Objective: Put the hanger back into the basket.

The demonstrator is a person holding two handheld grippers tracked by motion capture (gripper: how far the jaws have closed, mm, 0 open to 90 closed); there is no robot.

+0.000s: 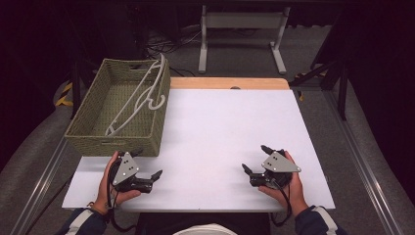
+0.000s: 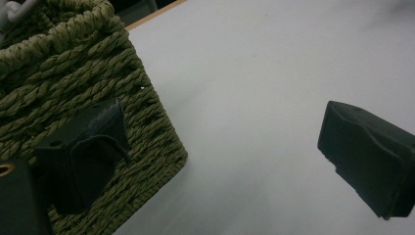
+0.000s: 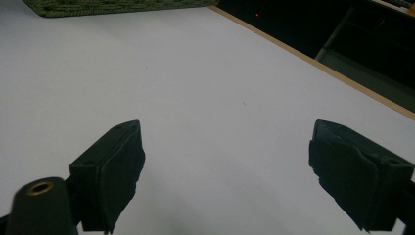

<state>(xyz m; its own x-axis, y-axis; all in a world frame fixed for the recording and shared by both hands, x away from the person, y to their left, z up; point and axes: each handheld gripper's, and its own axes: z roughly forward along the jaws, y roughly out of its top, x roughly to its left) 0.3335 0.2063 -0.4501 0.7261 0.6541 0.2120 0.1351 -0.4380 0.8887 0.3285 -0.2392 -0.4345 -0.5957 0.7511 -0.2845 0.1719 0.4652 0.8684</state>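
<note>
Here, the woven basket (image 1: 117, 137) stands at the table's (image 1: 220, 137) far left corner, a white hanger (image 1: 139, 95) propped inside. Left gripper (image 1: 147, 166) lies just beside its near wall, right gripper (image 1: 254, 159) well apart; both have jaws spread, empty.

Green woven basket (image 1: 88, 128) at table's left edge; white hanger (image 1: 139, 98) leaning inside, hook over rim.

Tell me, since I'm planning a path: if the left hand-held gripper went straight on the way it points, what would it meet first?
Probably the woven basket: in the left gripper view one jaw of the left hand-held gripper overlaps the basket's near corner, while the other points over bare table. Depth is unclear, so it might just graze past.
</note>
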